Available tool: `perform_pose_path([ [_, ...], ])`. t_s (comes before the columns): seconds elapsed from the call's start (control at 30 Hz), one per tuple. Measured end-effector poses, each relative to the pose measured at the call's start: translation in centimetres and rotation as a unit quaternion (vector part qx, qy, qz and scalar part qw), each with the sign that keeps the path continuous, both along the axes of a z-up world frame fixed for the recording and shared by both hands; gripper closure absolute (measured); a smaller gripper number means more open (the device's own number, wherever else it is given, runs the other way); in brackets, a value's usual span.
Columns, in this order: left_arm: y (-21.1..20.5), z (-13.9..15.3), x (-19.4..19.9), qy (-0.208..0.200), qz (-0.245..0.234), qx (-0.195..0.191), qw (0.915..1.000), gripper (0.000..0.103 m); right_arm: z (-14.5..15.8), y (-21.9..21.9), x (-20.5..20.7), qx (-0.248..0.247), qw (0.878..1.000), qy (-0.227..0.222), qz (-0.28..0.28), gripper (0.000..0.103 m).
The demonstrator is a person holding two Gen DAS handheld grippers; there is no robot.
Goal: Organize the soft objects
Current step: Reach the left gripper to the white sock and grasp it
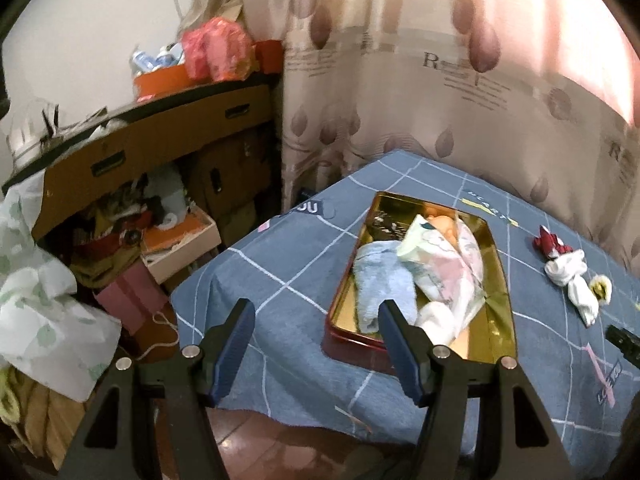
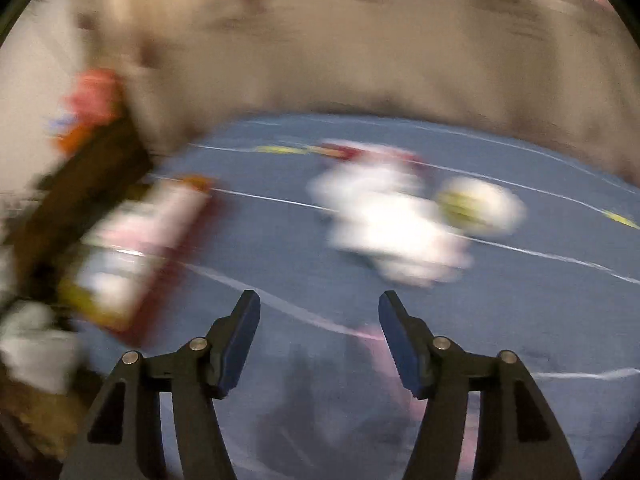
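Observation:
A red tin with a gold inside (image 1: 498,312) lies on the blue checked cloth (image 1: 280,280). It holds a light blue sock (image 1: 380,280), a patterned white and pink cloth (image 1: 444,264) and other soft items. A white and red sock bundle (image 1: 568,268) and a small white and yellow item (image 1: 600,288) lie on the cloth to the right of the tin. My left gripper (image 1: 316,312) is open and empty, above the cloth just left of the tin's near end. My right gripper (image 2: 318,304) is open and empty; its view is blurred, with the white bundle (image 2: 384,224) ahead and the tin (image 2: 140,248) at left.
A brown desk (image 1: 160,136) with drawers stands at left, topped with an orange box (image 1: 164,80) and pink bag (image 1: 218,46). Boxes and clutter fill the floor beneath it. A patterned curtain (image 1: 440,80) hangs behind the bed. A white floral bag (image 1: 44,312) is at the near left.

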State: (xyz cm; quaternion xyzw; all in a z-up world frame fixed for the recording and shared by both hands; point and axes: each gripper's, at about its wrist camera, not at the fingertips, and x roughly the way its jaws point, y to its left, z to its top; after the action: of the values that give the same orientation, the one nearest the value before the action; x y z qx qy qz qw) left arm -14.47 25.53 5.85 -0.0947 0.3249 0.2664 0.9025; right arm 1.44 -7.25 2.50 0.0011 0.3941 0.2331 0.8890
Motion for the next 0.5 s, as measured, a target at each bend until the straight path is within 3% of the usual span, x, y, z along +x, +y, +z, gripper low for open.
perform_pose_path([
  [0.07, -1.0, 0.1, 0.2, 0.0, -0.02, 0.01, 0.9998, 0.037, -1.5, -5.0, 1.6, -0.052, 0.997, 0.007, -0.055, 0.043],
  [0.17, -2.9, 0.1, 0.8, 0.003, -0.073, -0.001, 0.9973, 0.037, -3.4, -12.1, 3.7, -0.14, 0.98, 0.005, -0.14, 0.041],
  [0.27, -5.5, 0.3, 1.6, 0.01, -0.123, 0.003, 0.9923, 0.037, -4.6, -17.3, 5.0, -0.193, 0.963, -0.005, -0.19, 0.035],
  [0.33, -8.0, 0.5, 2.6, 0.018, -0.158, 0.032, 0.9867, 0.037, -5.3, -20.0, 5.4, -0.202, 0.956, -0.002, -0.212, 0.035],
  [0.4, -10.3, 0.7, 4.1, 0.024, -0.198, 0.043, 0.979, 0.037, -6.1, -21.5, 5.5, -0.185, 0.957, 0.007, -0.223, 0.029],
  [0.5, -13.9, 1.3, 7.5, 0.03, -0.277, 0.038, 0.9597, 0.037, -6.1, -23.2, 5.2, -0.144, 0.961, 0.015, -0.237, 0.022],
])
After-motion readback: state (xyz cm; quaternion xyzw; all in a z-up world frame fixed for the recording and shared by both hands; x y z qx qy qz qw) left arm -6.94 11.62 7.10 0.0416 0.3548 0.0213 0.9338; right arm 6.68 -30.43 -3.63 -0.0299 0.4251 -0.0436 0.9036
